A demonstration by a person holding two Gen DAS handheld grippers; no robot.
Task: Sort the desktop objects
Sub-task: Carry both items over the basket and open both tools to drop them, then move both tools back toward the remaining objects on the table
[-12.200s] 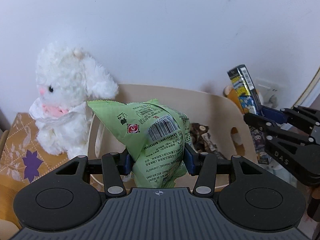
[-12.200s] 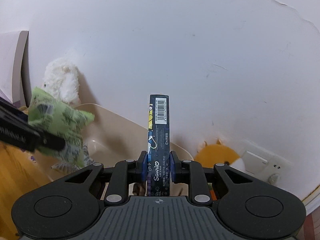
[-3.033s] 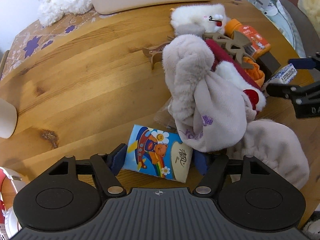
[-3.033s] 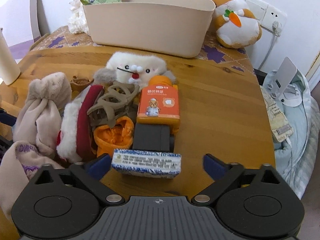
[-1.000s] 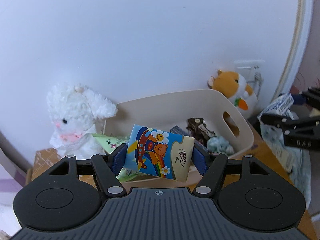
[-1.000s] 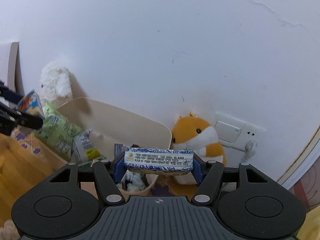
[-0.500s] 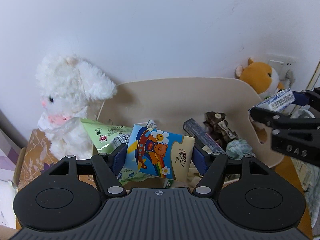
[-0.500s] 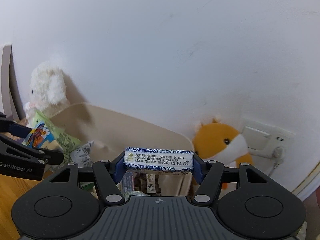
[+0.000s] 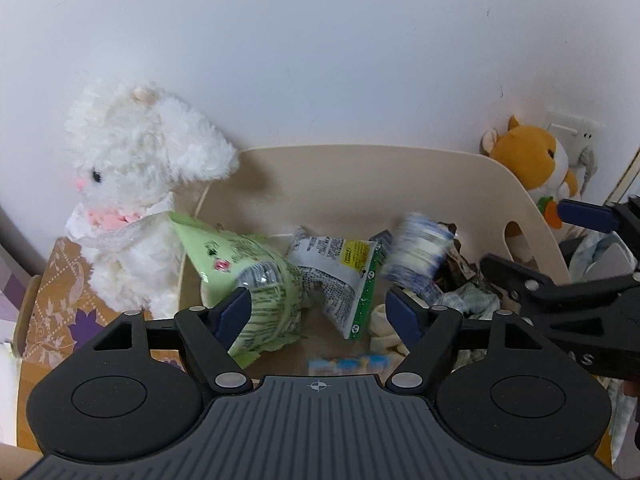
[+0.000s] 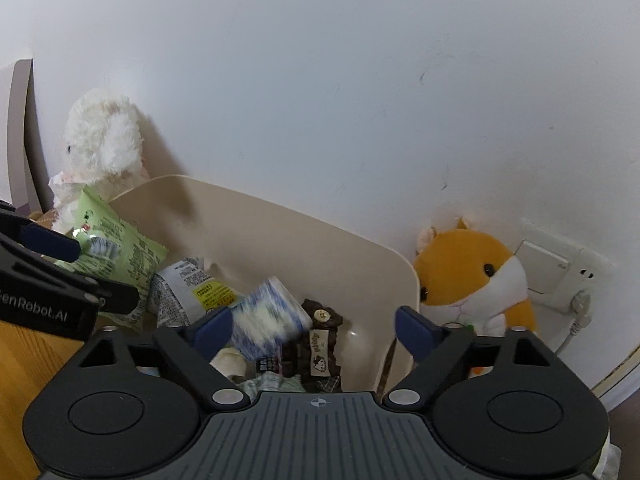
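Both the left hand-held gripper (image 9: 318, 312) and right hand-held gripper (image 10: 312, 330) are opening with empty jaws over the smooth beige bin (image 9: 460, 184), where a blurred blue-white pack (image 10: 270, 316) drops among crinkly wrappers; "Robot.AI" is legible.

- The cream bin (image 9: 460, 184) is open at the top, and the space above its rim is free up to the bare wall (image 9: 320, 40) just behind it.
- Its floor is crowded: a green packet (image 9: 240, 264) leans at the left end, a white packet (image 9: 340, 276) lies beside it, dark packets (image 10: 320, 340) fill the right end.
- A blurred blue-and-white pack (image 10: 268, 316) is in the air over the middle.
- The white plush rabbit (image 9: 136, 184) blocks the bin's left end, the orange plush hamster (image 10: 476, 276) its right.
- The right gripper (image 9: 568, 252) crowds the right rim; the left gripper (image 10: 76, 272) crowds the left.
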